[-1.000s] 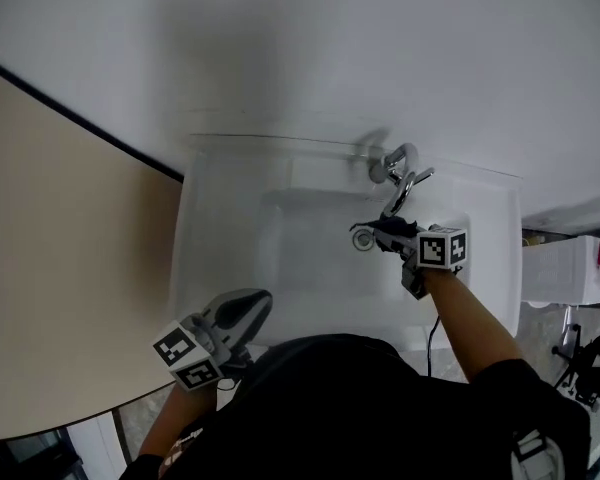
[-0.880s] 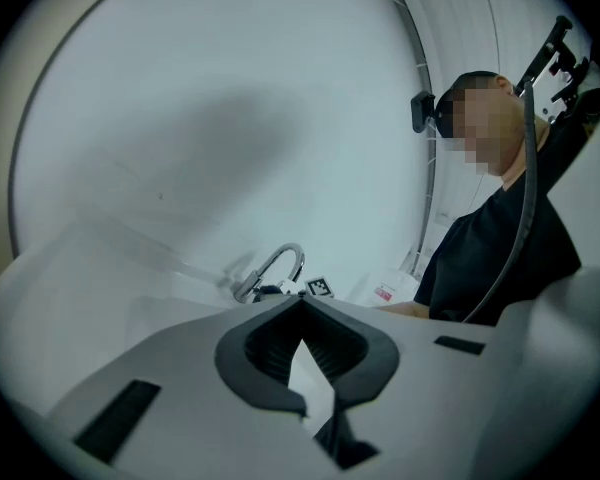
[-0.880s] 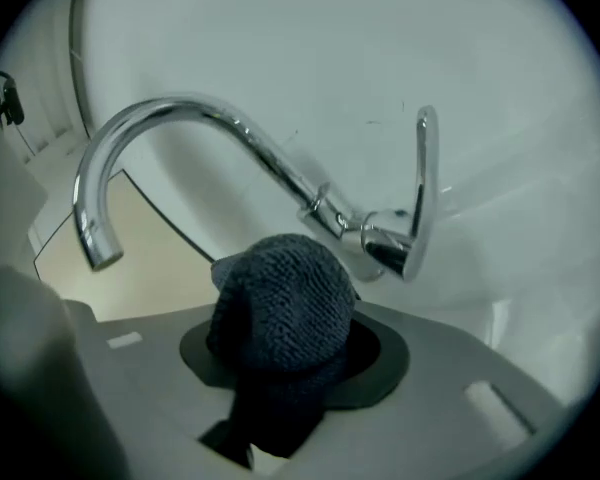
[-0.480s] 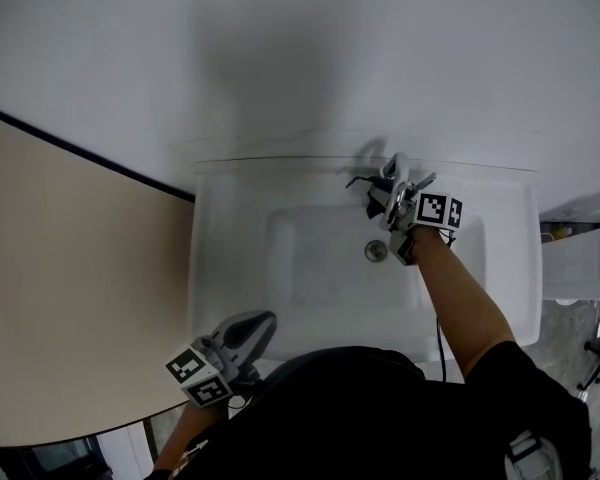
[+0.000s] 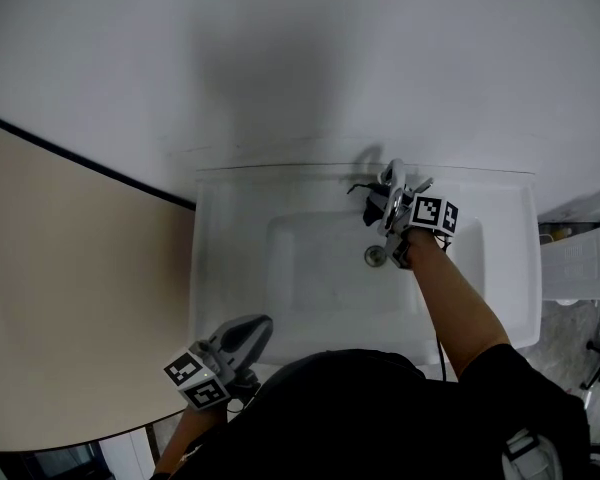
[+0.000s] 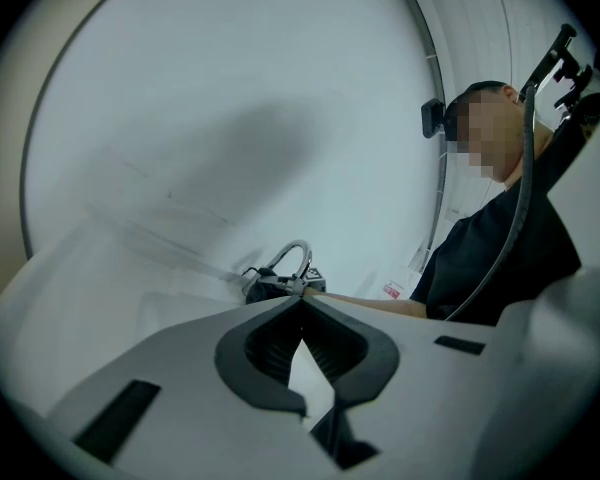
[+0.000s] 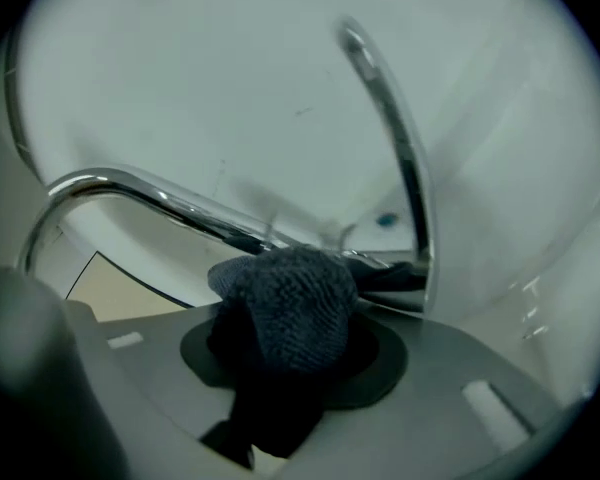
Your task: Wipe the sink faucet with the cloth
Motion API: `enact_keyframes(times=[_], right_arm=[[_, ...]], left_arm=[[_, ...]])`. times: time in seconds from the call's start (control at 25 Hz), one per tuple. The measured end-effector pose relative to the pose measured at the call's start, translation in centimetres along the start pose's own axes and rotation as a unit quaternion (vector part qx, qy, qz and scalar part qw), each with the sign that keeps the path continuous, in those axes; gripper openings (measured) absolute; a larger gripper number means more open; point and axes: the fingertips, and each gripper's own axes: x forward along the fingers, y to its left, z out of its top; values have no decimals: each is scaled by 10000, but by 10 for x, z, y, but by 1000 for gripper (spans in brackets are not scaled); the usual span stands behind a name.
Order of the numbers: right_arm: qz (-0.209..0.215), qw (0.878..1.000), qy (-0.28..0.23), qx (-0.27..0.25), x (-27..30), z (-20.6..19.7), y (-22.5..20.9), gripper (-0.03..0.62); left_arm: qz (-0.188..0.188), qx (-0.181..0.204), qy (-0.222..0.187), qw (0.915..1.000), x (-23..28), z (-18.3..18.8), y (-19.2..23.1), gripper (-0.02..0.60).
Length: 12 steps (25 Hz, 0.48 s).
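Note:
The chrome faucet (image 5: 391, 180) stands at the back rim of the white sink (image 5: 230, 268). My right gripper (image 5: 382, 210) is up against it, shut on a bunched dark blue cloth (image 7: 285, 303) that fills its jaws. In the right gripper view the cloth touches the curved spout (image 7: 140, 193), and the thin lever handle (image 7: 392, 133) rises at the right. A loose end of the cloth (image 5: 361, 190) sticks out left of the faucet. My left gripper (image 5: 250, 330) hovers shut and empty over the sink's near left corner. From there the faucet (image 6: 292, 258) shows far ahead.
The drain (image 5: 375, 256) sits in the basin just below my right gripper. A beige panel (image 5: 70, 298) borders the sink at the left, a white wall lies behind it, and a white container (image 5: 580, 263) stands at the right. A person's dark top fills the lower edge.
My right gripper, with the cloth, has moved from over the drain back to the faucet and rolled. The left gripper has stayed by the near left corner.

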Motion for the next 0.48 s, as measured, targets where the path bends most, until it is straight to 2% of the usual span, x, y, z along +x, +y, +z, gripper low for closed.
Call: enact_keyframes(times=[0.24,0.32,0.4,0.48], right_arm=[[296,9975,-35,-635,-19,11,31,146],[486,9931,-143,-1058,-26,15,44,146],[842,9800,-459,-1744,-39,26,71,146],[1170,9573,-678,-2555,-51,33,96,147]], left_arm=[[-39,37,52,10000,7,4,-5,0],[-83,70,89,9999,10,4,-10,0],[-85,115,153,9998,11,3,-14,0],[-53,143,190,9997,12,2,-17,0]])
